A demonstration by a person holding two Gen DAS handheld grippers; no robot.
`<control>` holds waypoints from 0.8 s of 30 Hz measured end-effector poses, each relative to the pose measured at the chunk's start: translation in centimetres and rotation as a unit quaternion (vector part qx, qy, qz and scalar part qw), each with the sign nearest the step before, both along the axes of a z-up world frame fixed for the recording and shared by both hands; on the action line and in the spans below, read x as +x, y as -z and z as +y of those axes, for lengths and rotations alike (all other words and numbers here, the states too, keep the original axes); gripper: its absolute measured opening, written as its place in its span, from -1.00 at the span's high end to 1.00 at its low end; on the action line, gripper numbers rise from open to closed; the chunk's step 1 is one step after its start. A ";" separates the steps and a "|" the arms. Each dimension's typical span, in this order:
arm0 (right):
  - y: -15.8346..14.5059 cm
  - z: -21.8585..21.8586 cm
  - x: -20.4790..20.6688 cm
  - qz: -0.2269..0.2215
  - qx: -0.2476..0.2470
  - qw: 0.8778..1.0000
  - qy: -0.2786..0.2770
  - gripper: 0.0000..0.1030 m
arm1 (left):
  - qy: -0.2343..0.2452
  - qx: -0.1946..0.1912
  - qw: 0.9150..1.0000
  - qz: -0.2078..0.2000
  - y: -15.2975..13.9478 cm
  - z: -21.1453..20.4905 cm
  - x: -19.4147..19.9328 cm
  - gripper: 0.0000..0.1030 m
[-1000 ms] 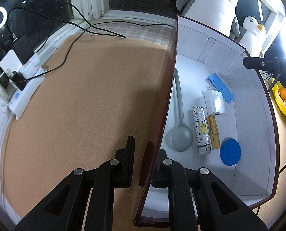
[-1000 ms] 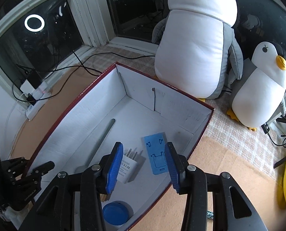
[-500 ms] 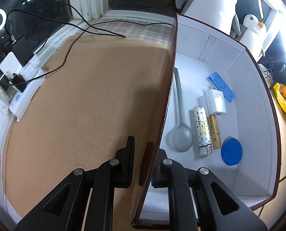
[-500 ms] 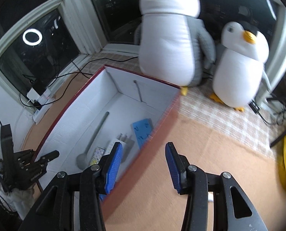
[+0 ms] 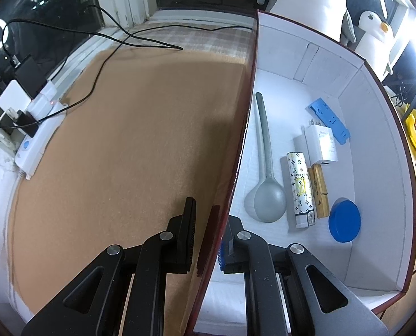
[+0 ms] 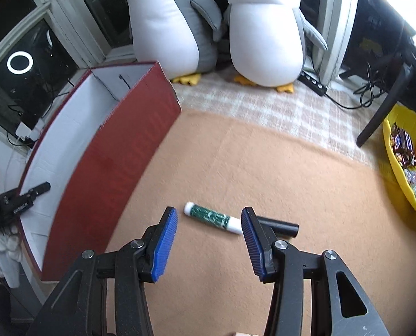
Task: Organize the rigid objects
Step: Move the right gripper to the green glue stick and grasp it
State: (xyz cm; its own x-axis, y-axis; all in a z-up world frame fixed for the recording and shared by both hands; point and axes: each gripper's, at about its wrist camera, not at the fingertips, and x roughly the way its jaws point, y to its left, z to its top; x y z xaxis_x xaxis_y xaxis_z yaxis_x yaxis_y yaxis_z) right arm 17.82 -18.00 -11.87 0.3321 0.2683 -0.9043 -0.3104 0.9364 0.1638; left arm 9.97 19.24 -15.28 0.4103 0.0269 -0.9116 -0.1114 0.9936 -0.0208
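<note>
A red box with a white inside (image 5: 376,128) stands on the tan mat. In it lie a grey spoon (image 5: 266,173), a patterned lighter (image 5: 299,187), a wooden clothespin (image 5: 320,193), a blue lid (image 5: 344,217), a white charger (image 5: 321,147) and a blue flat piece (image 5: 329,120). My left gripper (image 5: 210,215) is shut on the box's left wall (image 5: 244,128). Right of the box (image 6: 109,168), my right gripper (image 6: 209,214) hangs open over the mat. A green and white tube (image 6: 208,216) lies between its fingertips, untouched. A black cylinder (image 6: 280,226) lies just behind the right finger.
Two penguin plush toys (image 6: 264,33) stand at the back by the window. A yellow bowl of oranges and sweets (image 6: 404,168) sits at the right, beside a black slanted leg (image 6: 384,106). A power strip with cables (image 5: 37,131) lies left of the mat.
My right gripper has swung from above the box to the right and a little down, so the tube and black cylinder came into view. The left gripper has kept its hold on the wall.
</note>
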 end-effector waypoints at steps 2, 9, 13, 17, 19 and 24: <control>0.6 0.1 -0.3 0.004 -0.008 1.000 -0.010 0.15 | -0.001 0.003 1.000 0.002 0.1 -0.1 0.1 0.77; 3.1 1.4 -0.3 0.012 -0.053 0.997 -0.050 0.15 | -0.003 0.012 1.000 0.008 0.3 -0.3 0.4 0.77; 4.1 2.2 0.0 0.009 -0.076 0.995 -0.069 0.15 | -0.004 0.019 1.000 0.011 0.3 -0.6 0.5 0.77; 4.8 3.0 0.4 0.004 -0.098 0.991 -0.090 0.15 | -0.006 0.024 1.000 0.014 0.3 -0.8 0.6 0.77; 5.1 3.3 0.6 0.001 -0.108 0.989 -0.100 0.16 | -0.007 0.025 1.000 0.014 0.3 -0.9 0.6 0.77; 5.5 4.0 1.3 0.000 -0.121 0.985 -0.120 0.15 | -0.010 0.028 0.999 0.016 0.2 -0.9 0.6 0.76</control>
State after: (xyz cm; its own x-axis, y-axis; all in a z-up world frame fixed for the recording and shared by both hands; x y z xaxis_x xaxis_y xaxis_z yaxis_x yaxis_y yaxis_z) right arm 19.15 -14.04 -17.39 0.2853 0.1147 -0.9515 -0.5276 0.8477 -0.0560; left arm 10.59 18.31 -15.49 0.3798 0.0861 -0.9211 -0.1310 0.9906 0.0386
